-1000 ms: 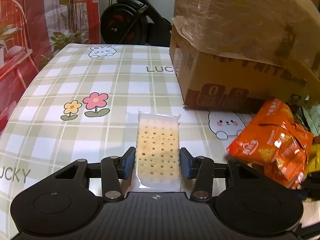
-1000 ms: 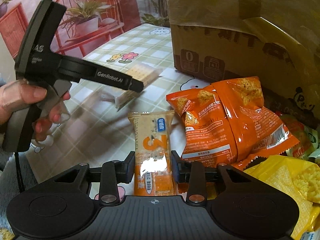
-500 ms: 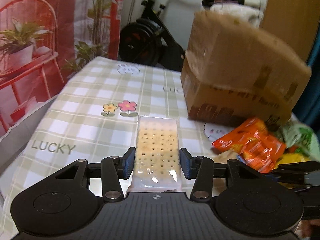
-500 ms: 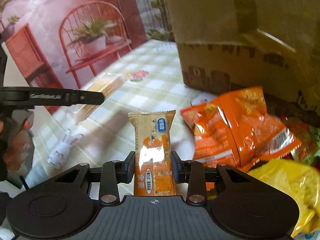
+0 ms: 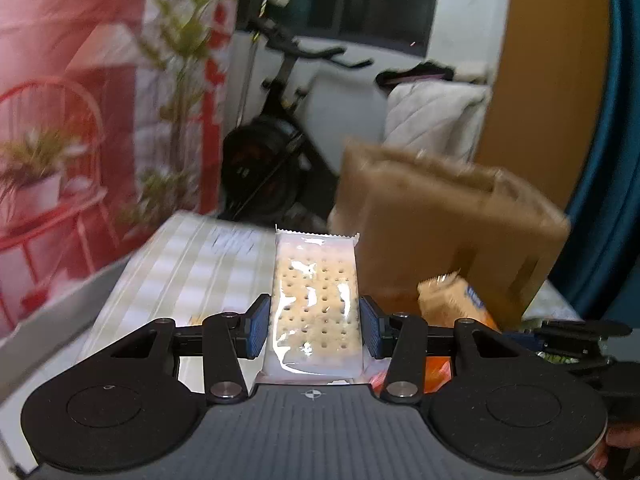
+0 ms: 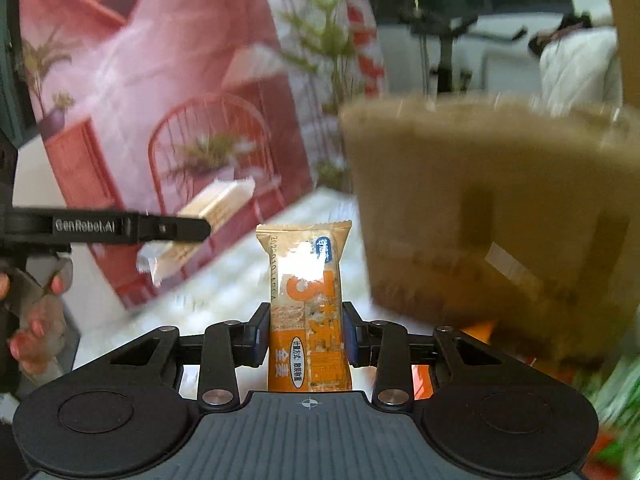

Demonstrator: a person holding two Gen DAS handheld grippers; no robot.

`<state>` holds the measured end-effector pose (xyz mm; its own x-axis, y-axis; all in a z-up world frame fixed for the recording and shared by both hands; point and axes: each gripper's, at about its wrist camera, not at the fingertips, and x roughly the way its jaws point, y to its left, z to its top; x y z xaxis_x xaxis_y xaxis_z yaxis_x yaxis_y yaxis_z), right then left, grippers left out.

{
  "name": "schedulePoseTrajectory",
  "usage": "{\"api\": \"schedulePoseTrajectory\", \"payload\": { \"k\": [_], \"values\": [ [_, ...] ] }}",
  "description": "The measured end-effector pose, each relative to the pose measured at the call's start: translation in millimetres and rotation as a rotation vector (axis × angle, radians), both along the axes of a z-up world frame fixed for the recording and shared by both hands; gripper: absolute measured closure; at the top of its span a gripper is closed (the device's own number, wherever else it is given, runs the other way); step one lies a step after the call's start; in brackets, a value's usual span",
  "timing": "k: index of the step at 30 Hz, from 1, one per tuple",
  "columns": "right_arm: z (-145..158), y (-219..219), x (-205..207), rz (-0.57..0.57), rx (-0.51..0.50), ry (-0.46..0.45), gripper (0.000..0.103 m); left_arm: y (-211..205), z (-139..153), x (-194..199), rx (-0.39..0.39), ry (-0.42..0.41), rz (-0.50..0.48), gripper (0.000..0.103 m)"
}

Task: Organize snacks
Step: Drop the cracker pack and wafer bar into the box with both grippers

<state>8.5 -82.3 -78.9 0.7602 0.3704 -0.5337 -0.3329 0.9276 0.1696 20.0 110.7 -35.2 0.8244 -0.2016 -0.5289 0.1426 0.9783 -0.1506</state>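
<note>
My left gripper point(image 5: 315, 327) is shut on a clear pack of pale crackers point(image 5: 314, 292) and holds it in the air above the checked tablecloth point(image 5: 192, 268). My right gripper point(image 6: 306, 338) is shut on an orange biscuit pack point(image 6: 307, 300), also lifted. In the right wrist view the left gripper point(image 6: 176, 229) shows at the left with the cracker pack point(image 6: 208, 216). In the left wrist view the orange biscuit pack point(image 5: 456, 300) shows at the right. A brown cardboard box point(image 5: 448, 240) stands ahead and to the right; it also shows in the right wrist view point(image 6: 496, 216).
An exercise bike point(image 5: 276, 152) stands behind the table. A red backdrop with a chair and plants point(image 5: 72, 120) is at the left. Orange and green snack bags point(image 6: 608, 400) lie low at the right, blurred. The person's hand point(image 6: 36, 320) holds the left gripper.
Both grippers have risen well above the table with their packs and tilted up, so the box and the room behind now fill the views. The snack pile has dropped out of sight.
</note>
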Motion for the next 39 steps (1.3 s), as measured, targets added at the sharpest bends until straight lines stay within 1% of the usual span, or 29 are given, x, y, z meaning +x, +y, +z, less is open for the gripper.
{"api": "schedulePoseTrajectory", "payload": {
  "k": [3,7,10,13,17,20,23,26,29,32,33,35,39],
  "values": [
    [31.9,-21.9,9.3,-0.038,-0.016,-0.075,0.070,-18.3,19.3,18.1,-0.013,-0.044,-0.031,0.054],
    [68.0,-56.7,26.3,-0.110,-0.051,-0.150,0.070,-48.0,41.9,45.8,-0.039,-0.096,-0.084,0.054],
    [85.2,-87.0,42.0,-0.171,-0.075,-0.194,0.070,-76.1,53.0,71.2,-0.033,-0.122,-0.115,0.054],
    [93.0,-115.9,66.8,-0.227,-0.083,-0.193,0.070,-102.3,58.5,102.0,-0.043,-0.123,-0.141,0.054],
    [88.5,-140.2,100.4,-0.280,-0.123,-0.173,0.070,-131.2,53.7,139.1,-0.039,-0.110,-0.158,0.054],
    [77.5,-152.1,120.2,-0.304,-0.135,-0.141,0.070,-148.7,42.3,165.1,-0.048,-0.060,-0.169,0.054],
    [61.9,-157.7,131.0,-0.318,-0.145,-0.104,0.070,-160.4,27.5,181.0,-0.042,-0.020,-0.177,0.054],
    [49.6,-162.7,135.9,-0.329,-0.143,-0.073,0.070,-163.1,15.0,186.3,-0.043,0.015,-0.185,0.054],
    [39.4,-167.2,136.0,-0.342,-0.139,-0.049,0.070,-162.8,7.1,190.9,-0.025,0.031,-0.187,0.053],
    [36.7,-167.0,133.1,-0.348,-0.141,-0.047,0.068,-159.2,3.3,192.3,-0.009,0.040,-0.185,0.053],
    [37.8,-165.5,131.0,-0.350,-0.149,-0.052,0.066,-156.0,4.4,192.0,-0.009,0.038,-0.183,0.052],
    [39.4,-162.3,127.8,-0.346,-0.161,-0.056,0.064,-154.1,7.2,188.6,0.004,0.040,-0.176,0.040],
    [46.9,-156.1,118.1,-0.335,-0.160,-0.060,0.063,-148.2,15.0,179.4,0.030,0.022,-0.185,0.040]
  ]
}}
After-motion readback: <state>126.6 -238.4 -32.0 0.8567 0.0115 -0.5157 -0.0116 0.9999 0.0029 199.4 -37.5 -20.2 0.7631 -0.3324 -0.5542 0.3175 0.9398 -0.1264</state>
